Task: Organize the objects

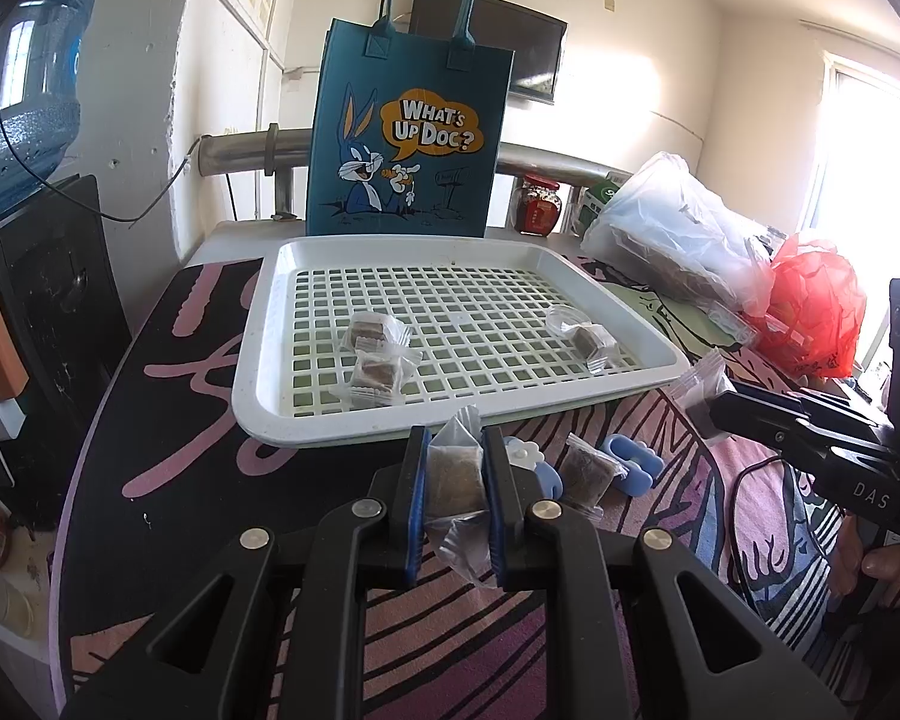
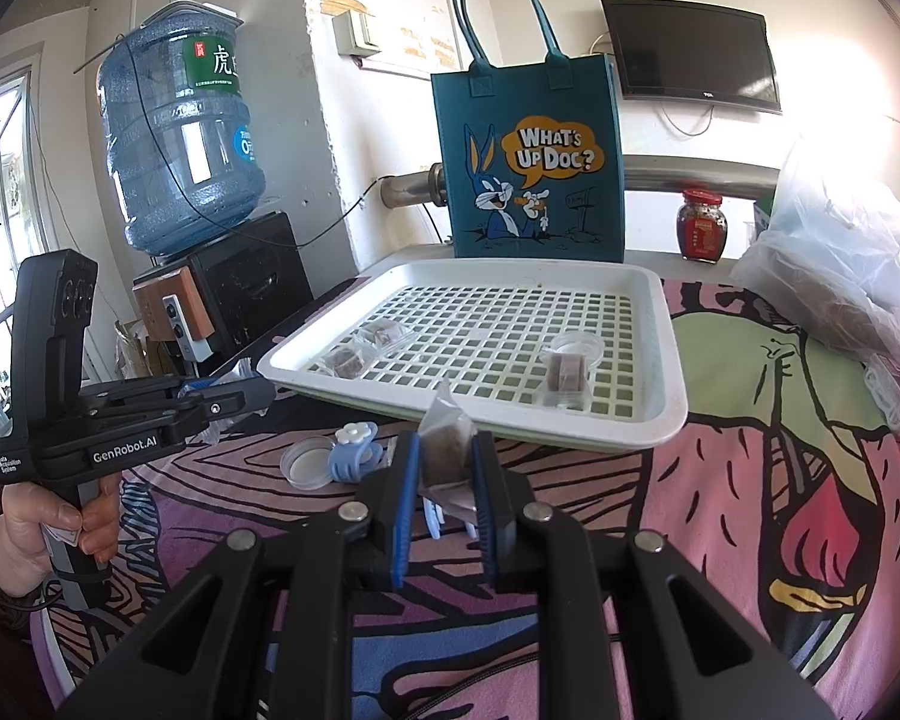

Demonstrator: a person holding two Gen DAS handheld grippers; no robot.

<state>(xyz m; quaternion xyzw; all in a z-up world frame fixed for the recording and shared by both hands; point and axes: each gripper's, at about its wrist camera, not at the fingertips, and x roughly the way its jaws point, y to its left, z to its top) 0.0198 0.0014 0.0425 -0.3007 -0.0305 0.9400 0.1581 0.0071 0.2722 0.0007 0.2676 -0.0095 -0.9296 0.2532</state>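
Both our grippers are loaded right now. In the left wrist view, bottom centre, our left gripper (image 1: 455,483) has its blue pads clamped on a wrapped brown candy (image 1: 453,474), clear wrapper ends sticking out above & below the fingers. It sits just in front of the near rim of the white slotted tray (image 1: 252,360), which fills the middle of the frame. At the right edge of that view our right gripper (image 1: 705,414) comes in from the side, tips closed on a second wrapped candy (image 1: 699,387), just off the tray's near right corner.

Right wrist view, bottom centre: same right gripper (image 2: 447,462), pads pinched on that 2nd candy, wrapper tip poking up toward the tray rim. Left gripper shows at mid left there, w/ a hand (image 2: 36,531) around its grip.

In the tray: two wrapped candies (image 1: 369,354) close together, centre-left, and one more (image 1: 585,345) toward the right, next to a small clear lid or cup (image 1: 564,318) — can't tell which.

On the patterned cloth (image 1: 720,510) in front of the tray: another loose wrapped candy (image 1: 585,471), a light-blue hair clip (image 1: 630,462) just beside it, and in the right wrist view a flower-topped blue clip (image 2: 354,450) touching a round clear lid (image 2: 306,465).

Behind the tray, upper centre, stands a teal cartoon-rabbit tote bag (image 1: 408,132). Upper left of the right wrist view: a big water jug (image 2: 180,138). Right side of the left wrist view: clear plastic bag (image 1: 678,228) & red bag (image 1: 816,306).
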